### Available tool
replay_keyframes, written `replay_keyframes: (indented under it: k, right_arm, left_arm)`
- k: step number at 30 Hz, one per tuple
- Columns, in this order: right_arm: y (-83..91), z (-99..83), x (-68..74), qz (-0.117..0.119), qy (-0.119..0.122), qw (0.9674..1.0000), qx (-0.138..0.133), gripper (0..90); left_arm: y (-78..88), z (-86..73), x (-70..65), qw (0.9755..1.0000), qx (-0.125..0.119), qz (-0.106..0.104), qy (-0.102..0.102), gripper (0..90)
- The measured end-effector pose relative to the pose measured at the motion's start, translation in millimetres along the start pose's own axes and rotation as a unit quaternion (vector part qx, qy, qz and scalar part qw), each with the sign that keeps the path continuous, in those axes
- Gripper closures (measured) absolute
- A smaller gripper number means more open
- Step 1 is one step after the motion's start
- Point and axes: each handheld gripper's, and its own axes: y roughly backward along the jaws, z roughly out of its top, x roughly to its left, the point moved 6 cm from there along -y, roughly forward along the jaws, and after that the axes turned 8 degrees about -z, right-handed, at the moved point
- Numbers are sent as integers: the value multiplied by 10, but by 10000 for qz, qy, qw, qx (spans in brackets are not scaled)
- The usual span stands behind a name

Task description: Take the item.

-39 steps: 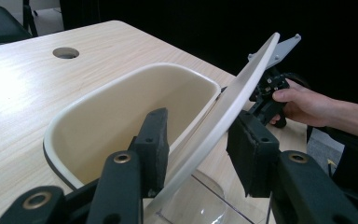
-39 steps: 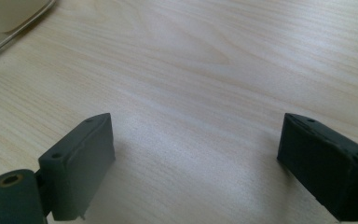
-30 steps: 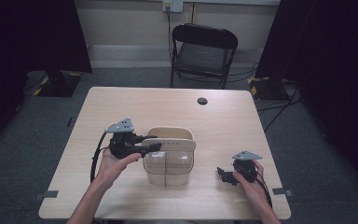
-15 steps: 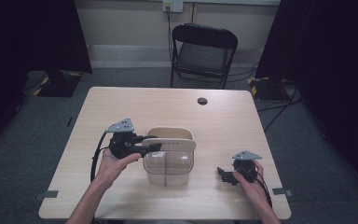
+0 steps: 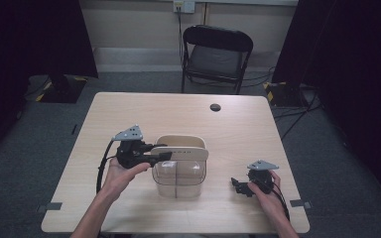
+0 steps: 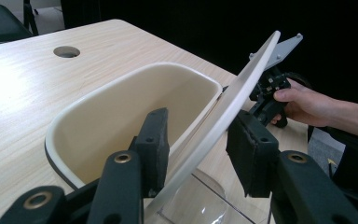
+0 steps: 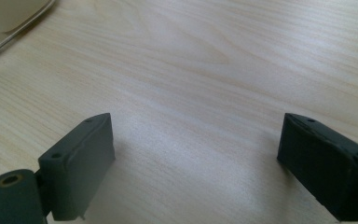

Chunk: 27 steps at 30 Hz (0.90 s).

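A cream tub (image 5: 179, 143) stands beside a clear plastic box (image 5: 178, 177) at the table's middle front. A thin cream lid (image 5: 184, 152) lies level over where the two meet, and my left gripper (image 5: 163, 154) is shut on its left end. In the left gripper view the lid (image 6: 242, 88) slants up between the two black pads, over the open cream tub (image 6: 121, 116). My right gripper (image 5: 238, 186) rests low on the table at the front right, open, pointing left toward the box. In the right gripper view its jaws (image 7: 193, 163) stand wide with bare tabletop between them.
A round cable hole (image 5: 215, 107) sits in the table's far middle. A black folding chair (image 5: 217, 52) stands beyond the far edge. Dark curtains hang on both sides. The wooden table (image 5: 258, 134) has free room at the back and the right.
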Motion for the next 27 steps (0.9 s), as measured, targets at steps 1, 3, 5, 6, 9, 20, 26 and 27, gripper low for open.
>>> replay_keyframes:
  k: [1,3,5,6,9,20,26,27]
  right_arm:
    - [0,0,0,-1,-2,10000,1,99]
    - [0,0,0,0,-1,10000,0,100]
    - [0,0,0,1,-1,10000,0,99]
    - [0,0,0,-1,0,10000,-1,99]
    - [0,0,0,2,-1,10000,-1,99]
    - [0,0,0,1,-1,10000,-1,100]
    - [0,0,0,2,0,10000,0,99]
    - [0,0,0,2,-1,10000,1,99]
  left_arm:
    - [-2,0,0,10000,-6,-6,25,588]
    - [-4,5,5,10000,-17,-25,30,588]
    - [-4,3,0,10000,-11,-23,34,588]
    - [-4,2,-1,10000,-5,-14,30,588]
    - [-6,3,-1,10000,-12,-5,36,586]
    - [-5,2,-2,10000,-8,1,22,586]
    - [-6,3,-1,10000,-11,5,27,586]
    - [-6,3,0,10000,-11,5,25,586]
